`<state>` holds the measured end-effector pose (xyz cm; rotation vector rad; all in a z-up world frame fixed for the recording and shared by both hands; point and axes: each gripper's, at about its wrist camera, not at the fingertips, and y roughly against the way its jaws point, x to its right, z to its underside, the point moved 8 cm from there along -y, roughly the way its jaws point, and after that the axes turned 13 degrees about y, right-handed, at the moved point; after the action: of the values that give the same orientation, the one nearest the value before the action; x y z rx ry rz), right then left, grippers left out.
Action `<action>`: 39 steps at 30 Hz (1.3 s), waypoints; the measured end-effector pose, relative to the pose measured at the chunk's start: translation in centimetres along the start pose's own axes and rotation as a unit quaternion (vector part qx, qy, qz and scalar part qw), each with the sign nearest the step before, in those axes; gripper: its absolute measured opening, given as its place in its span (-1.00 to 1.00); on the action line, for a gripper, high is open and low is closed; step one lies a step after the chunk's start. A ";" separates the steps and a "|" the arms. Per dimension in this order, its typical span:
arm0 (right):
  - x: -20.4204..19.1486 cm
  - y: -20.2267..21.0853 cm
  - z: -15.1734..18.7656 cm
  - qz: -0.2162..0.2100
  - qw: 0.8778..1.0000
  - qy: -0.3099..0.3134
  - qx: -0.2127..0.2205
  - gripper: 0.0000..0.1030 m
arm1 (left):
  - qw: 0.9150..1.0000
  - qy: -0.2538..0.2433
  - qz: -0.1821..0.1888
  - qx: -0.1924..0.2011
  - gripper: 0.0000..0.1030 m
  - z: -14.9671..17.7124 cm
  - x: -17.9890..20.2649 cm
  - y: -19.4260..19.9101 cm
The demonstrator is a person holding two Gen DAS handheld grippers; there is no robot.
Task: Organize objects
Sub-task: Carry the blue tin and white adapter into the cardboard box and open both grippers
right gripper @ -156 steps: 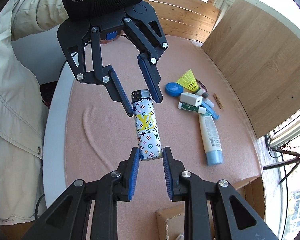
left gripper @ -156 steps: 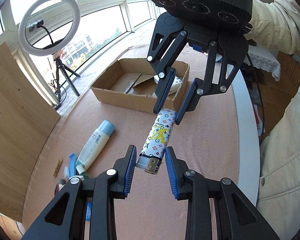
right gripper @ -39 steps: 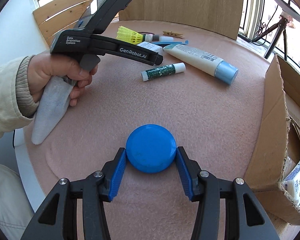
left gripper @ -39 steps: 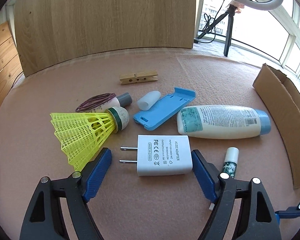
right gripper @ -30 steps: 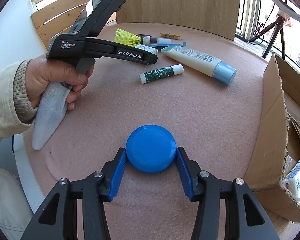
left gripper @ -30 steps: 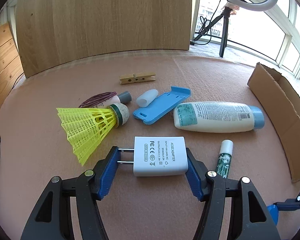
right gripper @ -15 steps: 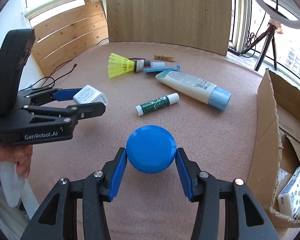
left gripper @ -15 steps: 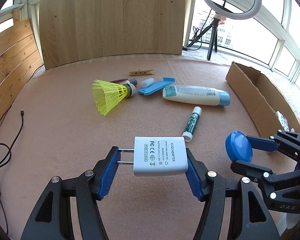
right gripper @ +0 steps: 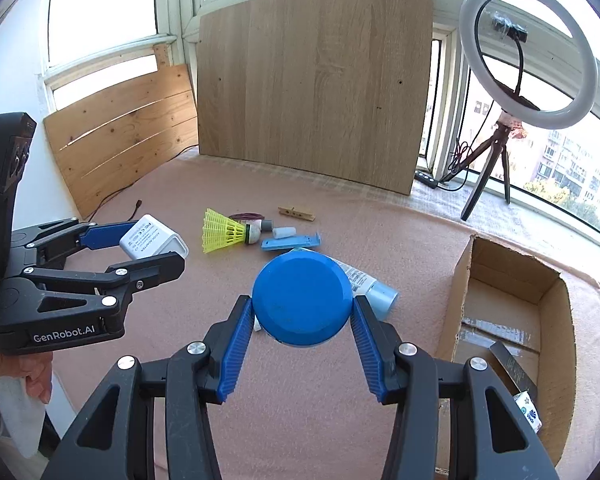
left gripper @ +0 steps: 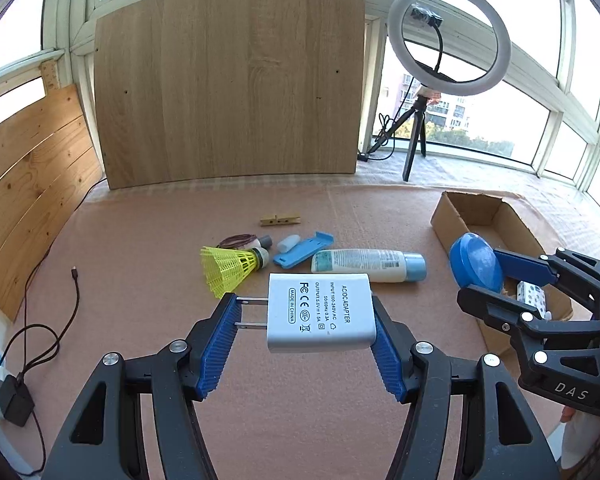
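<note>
My left gripper (left gripper: 305, 338) is shut on a white power adapter (left gripper: 319, 317), held above the pink table; it also shows in the right wrist view (right gripper: 153, 240). My right gripper (right gripper: 302, 334) is shut on a round blue lid (right gripper: 301, 298), held above the table; it shows in the left wrist view (left gripper: 475, 261) near the open cardboard box (left gripper: 460, 212). On the table lie a yellow shuttlecock (left gripper: 230, 266), a lotion tube (left gripper: 366, 266), a blue plastic piece (left gripper: 302, 250) and a wooden clothespin (left gripper: 280, 220).
The cardboard box (right gripper: 562, 316) at the right holds a patterned lighter (left gripper: 532, 296). A wooden board (left gripper: 228, 80) stands behind the table. A ring light on a tripod (left gripper: 448, 36) stands at the back right. A black cable (left gripper: 48, 328) lies at the left.
Both grippers have lifted with their objects and pulled back from the pile. The right gripper with the blue lid now sits closer to the box.
</note>
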<state>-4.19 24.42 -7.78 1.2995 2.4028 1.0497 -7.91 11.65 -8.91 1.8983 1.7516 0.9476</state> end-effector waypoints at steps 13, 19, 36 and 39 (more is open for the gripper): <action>2.0 1.8 0.7 0.019 1.000 -0.017 0.013 -0.12 | 1.000 -0.016 0.019 0.015 0.28 -1.4 3.4 1.3; 5.1 3.1 2.4 0.039 0.998 -0.037 0.012 -0.12 | 0.998 -0.045 0.045 0.007 0.28 -0.9 8.2 0.3; 16.0 8.6 11.1 0.127 0.985 -0.118 -0.022 -0.12 | 0.981 -0.126 0.141 -0.033 0.28 2.4 25.2 -4.2; 16.9 8.7 11.6 0.132 0.983 -0.126 -0.022 -0.12 | 0.979 -0.133 0.146 -0.038 0.29 2.8 26.5 -4.8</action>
<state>-2.77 46.63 -7.91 1.6586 2.0534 0.9285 -9.62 38.64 -8.39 2.1564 1.2904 0.7979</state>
